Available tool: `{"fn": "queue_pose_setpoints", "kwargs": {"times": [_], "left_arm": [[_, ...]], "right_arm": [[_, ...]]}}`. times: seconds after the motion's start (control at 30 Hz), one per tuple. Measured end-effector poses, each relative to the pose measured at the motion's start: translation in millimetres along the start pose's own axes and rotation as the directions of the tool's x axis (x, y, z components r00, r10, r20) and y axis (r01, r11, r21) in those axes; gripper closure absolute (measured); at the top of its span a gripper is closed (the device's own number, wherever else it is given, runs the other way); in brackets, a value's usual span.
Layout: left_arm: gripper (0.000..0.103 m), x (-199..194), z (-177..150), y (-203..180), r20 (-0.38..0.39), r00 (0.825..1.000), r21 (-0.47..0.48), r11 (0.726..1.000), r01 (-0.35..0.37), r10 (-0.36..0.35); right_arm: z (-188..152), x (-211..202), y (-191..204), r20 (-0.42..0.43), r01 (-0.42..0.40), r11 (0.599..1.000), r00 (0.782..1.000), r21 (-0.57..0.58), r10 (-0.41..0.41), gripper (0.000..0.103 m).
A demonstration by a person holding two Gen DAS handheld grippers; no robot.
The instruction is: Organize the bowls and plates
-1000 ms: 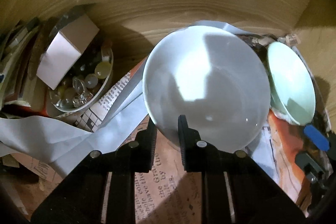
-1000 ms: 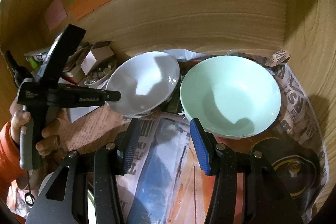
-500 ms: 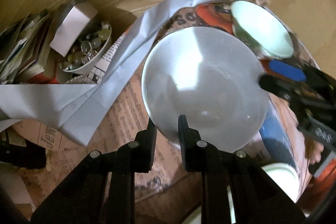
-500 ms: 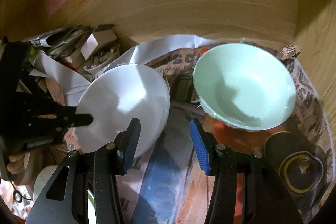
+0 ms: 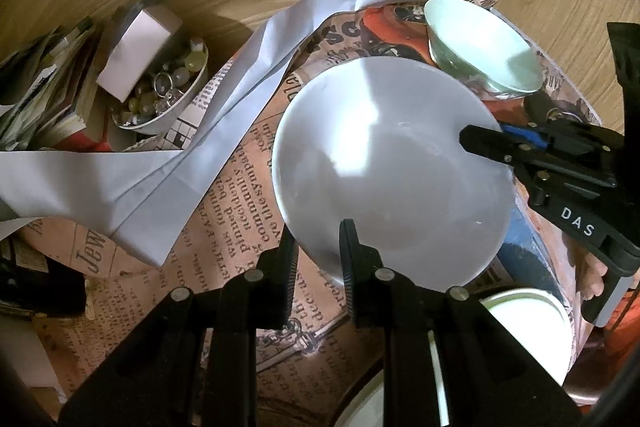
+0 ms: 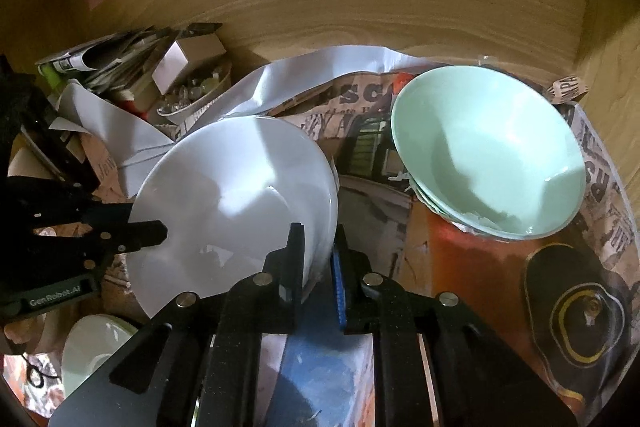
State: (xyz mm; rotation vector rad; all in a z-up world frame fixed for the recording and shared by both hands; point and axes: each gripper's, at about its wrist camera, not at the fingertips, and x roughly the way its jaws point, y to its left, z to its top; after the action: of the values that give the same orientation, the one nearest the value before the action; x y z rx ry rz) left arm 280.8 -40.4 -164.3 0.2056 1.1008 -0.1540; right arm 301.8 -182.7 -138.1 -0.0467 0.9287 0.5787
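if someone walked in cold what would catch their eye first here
The big white bowl at centre, pinched at its rim by both grippers at once: the left gripper on one side, the right gripper on the opposite side, its jaws just closed onto the rim. Next, the mint green bowl, tilted at the back right on the newspaper lining. Then the small dish of beads in the clutter at the back left.
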Motion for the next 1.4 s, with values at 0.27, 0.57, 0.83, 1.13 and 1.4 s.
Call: {"fn": "queue_pose_setpoints", "kwargs": {"times": [0.27,0.57,0.83,1.13,1.4], "left_arm": [[0.083,-21.0,-9.0,0.7,0.063,0.998,-0.017,1.000,0.002,-0.001],[0.083,-72.0,-28.7,7.9,0.192,0.981,-0.042,0.999,0.017,-0.008],[0.083,-111.9,-52.3,11.0,0.290,0.957,-0.056,0.998,-0.009,0.024],[0.083,-141.0,-94.7,18.7,0.346,0.936,-0.085,0.996,-0.035,0.063],[0.083,-158.2,-132.7,29.8,0.368,0.927,-0.130,0.991,-0.030,0.076]], "right_arm": [[0.3,-28.3,11.1,0.074,0.009,1.000,0.997,-0.005,-0.009,0.092],[-3.0,-72.8,37.3,0.180,0.010,0.999,0.984,-0.037,-0.003,0.091],[-13.1,-103.7,65.7,0.247,0.006,0.997,0.969,-0.074,0.012,0.091],[-29.3,-124.6,98.8,0.279,-0.016,0.994,0.959,-0.112,0.047,0.090],[-42.8,-133.2,130.1,0.285,-0.030,0.987,0.956,-0.156,0.074,0.089]]}}
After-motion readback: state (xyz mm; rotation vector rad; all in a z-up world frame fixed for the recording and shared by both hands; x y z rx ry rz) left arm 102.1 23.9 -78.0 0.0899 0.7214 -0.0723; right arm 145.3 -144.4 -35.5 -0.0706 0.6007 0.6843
